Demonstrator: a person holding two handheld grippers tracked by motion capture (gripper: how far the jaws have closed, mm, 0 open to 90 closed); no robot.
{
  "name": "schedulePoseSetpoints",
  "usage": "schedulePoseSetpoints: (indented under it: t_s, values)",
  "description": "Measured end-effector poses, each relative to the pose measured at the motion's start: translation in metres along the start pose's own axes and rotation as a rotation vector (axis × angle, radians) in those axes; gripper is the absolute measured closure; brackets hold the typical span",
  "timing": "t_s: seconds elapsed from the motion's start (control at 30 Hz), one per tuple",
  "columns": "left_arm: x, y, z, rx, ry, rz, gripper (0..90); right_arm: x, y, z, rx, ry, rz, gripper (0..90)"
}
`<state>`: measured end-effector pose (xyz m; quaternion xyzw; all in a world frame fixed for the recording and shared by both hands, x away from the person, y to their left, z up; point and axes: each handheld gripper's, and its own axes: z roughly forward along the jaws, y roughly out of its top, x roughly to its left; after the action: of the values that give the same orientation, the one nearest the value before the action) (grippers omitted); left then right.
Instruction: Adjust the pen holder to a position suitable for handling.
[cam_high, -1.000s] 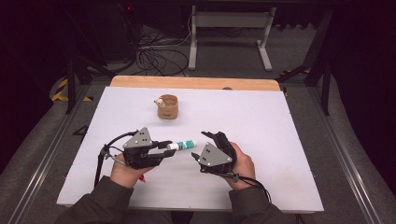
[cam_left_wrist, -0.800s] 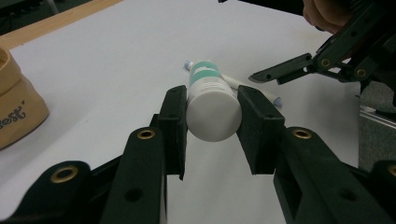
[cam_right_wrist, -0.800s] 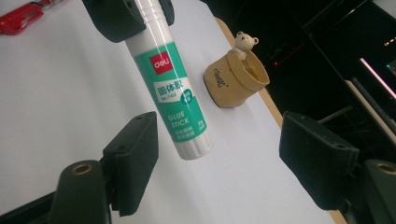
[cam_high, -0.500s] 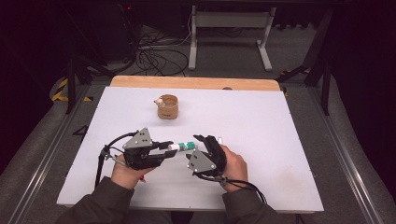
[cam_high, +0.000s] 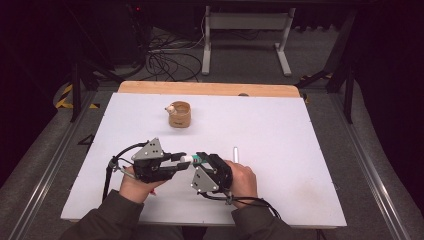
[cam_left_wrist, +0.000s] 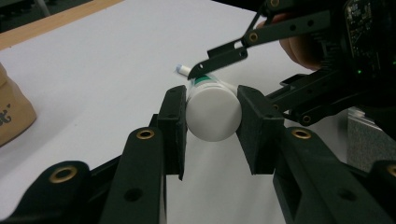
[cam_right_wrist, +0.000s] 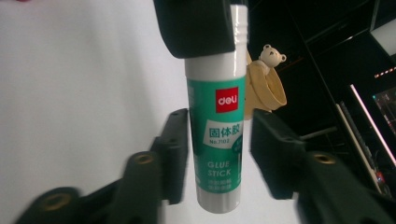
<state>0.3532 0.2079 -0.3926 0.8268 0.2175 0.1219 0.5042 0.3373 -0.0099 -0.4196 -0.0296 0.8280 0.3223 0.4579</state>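
While left tongs (cam_left_wrist: 212, 116) clamp glue stick (cam_right_wrist: 215, 126), right tongs (cam_right_wrist: 219, 149) closing, table edge (cam_high: 200, 222) near

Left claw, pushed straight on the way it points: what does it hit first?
Likely the right claw, directly ahead; its jaws have just been closing on the glue stick that the left claw holds. Depth is unclear.

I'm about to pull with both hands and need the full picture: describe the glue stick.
The glue stick is a smooth plastic cylinder with a green Deli label reading "GLUE STICK" and white ends. It is held level above the white table. The left gripper clamps one white end, and the right gripper has just closed its jaws onto the green body.
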Motion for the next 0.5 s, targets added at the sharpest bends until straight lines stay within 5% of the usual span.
schedulePoseSetpoints:
  t_s: [0.17, 0.3, 0.5]
  values:
    - [0.001, -0.002, -0.002, -0.026, 0.005, 0.003, 63.6, 0.002, 0.001, 0.000, -0.005, -0.016, 0.013, 65.9]
    - [0.003, -0.003, -0.005, -0.051, 0.047, -0.009, 46.3, 0.001, 0.000, 0.001, 0.005, -0.017, 0.026, 65.9]
    - [0.010, -0.006, -0.013, -0.105, 0.065, -0.023, 33.2, -0.005, -0.006, 0.002, -0.010, -0.023, 0.150, 66.0]
